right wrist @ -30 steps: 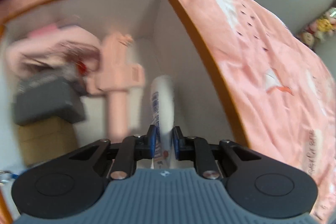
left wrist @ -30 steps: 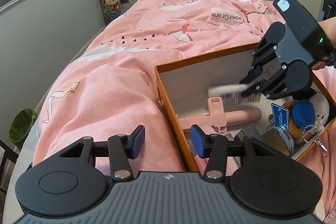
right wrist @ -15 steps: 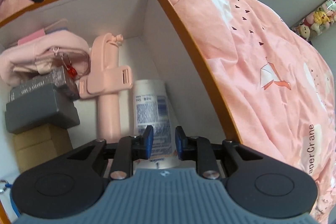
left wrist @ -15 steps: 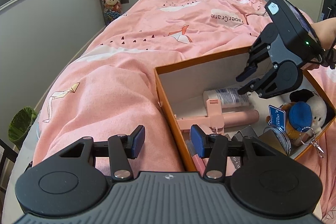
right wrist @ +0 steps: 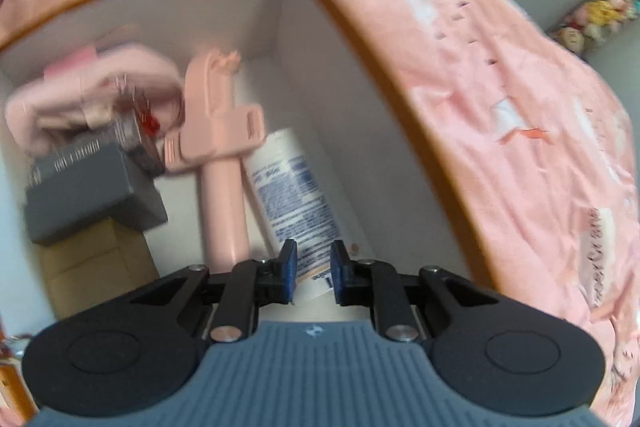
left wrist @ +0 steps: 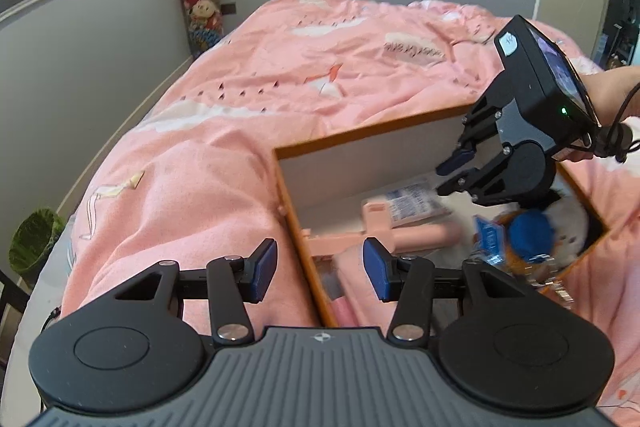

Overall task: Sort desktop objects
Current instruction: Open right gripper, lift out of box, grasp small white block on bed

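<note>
Pink bedspread (left wrist: 248,131), one box (left wrist: 296,223), one tube (right wrist: 294,187)

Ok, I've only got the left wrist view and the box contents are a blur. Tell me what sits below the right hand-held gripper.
Observer: A white tube with blue print lies flat on the box floor, its near end below the open right hand-held gripper.
Operator: Say what it lies next to.
Observer: It lies between the pink selfie stick and a side wall of the orange box.
Operator: Now describe the side past the stick.
Observer: A grey case rests on a brown carton there.
</note>
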Available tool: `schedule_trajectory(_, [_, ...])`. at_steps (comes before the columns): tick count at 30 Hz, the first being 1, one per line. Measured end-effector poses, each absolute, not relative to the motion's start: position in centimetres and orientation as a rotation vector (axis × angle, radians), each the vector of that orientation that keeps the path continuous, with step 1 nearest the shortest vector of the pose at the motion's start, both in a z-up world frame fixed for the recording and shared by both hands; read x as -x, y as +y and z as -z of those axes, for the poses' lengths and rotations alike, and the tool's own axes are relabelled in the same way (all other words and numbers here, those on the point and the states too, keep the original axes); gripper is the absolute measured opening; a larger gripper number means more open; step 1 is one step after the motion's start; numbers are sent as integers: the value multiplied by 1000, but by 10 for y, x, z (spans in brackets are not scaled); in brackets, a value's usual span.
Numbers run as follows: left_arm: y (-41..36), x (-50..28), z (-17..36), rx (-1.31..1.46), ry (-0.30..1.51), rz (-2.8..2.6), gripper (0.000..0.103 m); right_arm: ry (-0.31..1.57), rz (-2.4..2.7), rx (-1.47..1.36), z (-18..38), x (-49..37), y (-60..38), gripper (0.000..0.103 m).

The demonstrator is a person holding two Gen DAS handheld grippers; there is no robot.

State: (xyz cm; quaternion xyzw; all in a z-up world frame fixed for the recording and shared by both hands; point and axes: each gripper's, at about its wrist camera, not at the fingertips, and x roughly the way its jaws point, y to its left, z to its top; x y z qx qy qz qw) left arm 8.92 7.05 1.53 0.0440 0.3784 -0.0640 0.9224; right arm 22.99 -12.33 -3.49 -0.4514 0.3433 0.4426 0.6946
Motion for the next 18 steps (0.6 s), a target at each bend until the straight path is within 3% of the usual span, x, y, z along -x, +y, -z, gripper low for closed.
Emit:
schedule_trajectory(12, [25, -31, -40, -118, 754, 239, 56, 614, -824, 601, -40, -135, -194, 21])
schedule_trajectory(18, [5, -20, -22, -165, 848, 234, 56, 702, -690, 383, -47, -82, -235, 29])
